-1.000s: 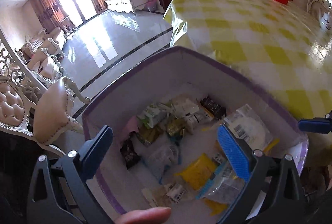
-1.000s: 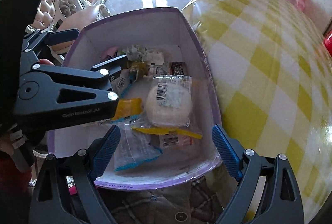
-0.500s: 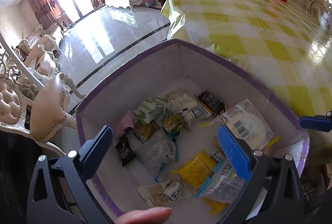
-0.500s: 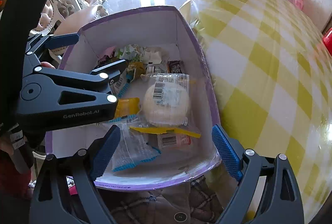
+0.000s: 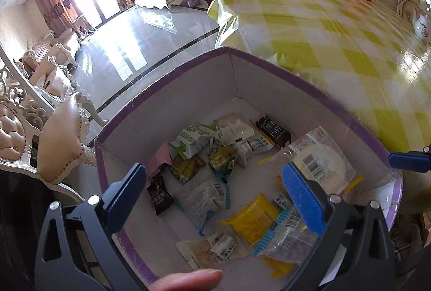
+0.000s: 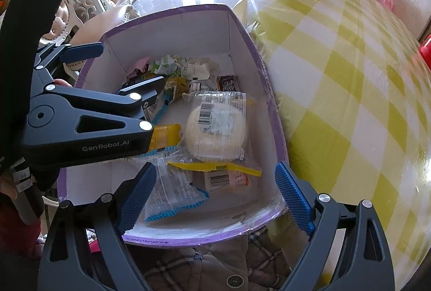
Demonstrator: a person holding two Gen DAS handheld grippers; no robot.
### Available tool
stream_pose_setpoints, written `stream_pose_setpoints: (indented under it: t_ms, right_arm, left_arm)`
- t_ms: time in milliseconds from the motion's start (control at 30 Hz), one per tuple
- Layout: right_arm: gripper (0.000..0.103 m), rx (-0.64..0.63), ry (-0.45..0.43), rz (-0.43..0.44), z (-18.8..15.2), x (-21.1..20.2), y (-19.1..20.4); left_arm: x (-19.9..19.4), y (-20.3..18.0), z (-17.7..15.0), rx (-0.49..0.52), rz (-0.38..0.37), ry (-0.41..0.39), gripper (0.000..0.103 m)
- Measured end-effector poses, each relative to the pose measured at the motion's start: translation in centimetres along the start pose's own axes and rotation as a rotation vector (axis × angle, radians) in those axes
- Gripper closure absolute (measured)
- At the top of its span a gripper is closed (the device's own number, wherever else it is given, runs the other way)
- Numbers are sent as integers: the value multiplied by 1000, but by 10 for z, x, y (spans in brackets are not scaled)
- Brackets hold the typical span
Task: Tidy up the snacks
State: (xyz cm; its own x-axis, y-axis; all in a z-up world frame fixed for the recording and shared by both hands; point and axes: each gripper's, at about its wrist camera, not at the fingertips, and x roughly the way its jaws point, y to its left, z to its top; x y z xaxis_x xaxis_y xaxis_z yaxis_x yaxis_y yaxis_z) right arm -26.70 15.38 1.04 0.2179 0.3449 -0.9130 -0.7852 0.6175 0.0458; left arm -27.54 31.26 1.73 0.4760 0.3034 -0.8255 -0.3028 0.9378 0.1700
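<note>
Hovering over the purple-edged box [image 5: 296,77], I hold both my grippers spread wide with nothing between the fingers. My left gripper [image 5: 215,194] hangs above the near-left part of the box; my right gripper [image 6: 215,194] hangs at its near edge, and from there I can see the left one reaching in across the left side.

All the snacks I can see lie inside the box, loose on its white floor, not in rows or groups. The big round bun in a clear barcoded wrapper [image 6: 216,126] leans toward the right wall. Near it sit a yellow packet [image 5: 252,217] and a clear wrapper with blue crimped edges [image 6: 175,192]. Farther back there is a huddle of small things: a green-and-white pouch [image 5: 191,140], a dark bar [image 5: 272,130] near the far right, another dark packet [image 5: 160,195] on the left.

The table with the yellow checked cloth [image 6: 350,91] to the right of the box shows no snacks on the part I can see.

My judgement: gathering looks finished or nearly so, since nothing lies outside. What is left, if anything, is tidying the heap itself, sorting like with like. I have gripped nothing for that yet.
</note>
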Motion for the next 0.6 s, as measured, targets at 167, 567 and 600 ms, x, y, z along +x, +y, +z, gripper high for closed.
stream_pose_setpoints:
  t_ms: [167, 567, 600]
  right_arm:
    - [16, 0, 3, -1, -1, 1, 1]
    - [16, -4, 14, 1, -4, 3, 1]
    - [16, -5, 15, 1, -4, 3, 1]
  left_arm:
    - [1, 0, 0, -2, -3, 3, 2]
    - [7, 5, 0, -14, -14, 21, 2]
    - [8, 6, 0, -17, -17, 25, 2]
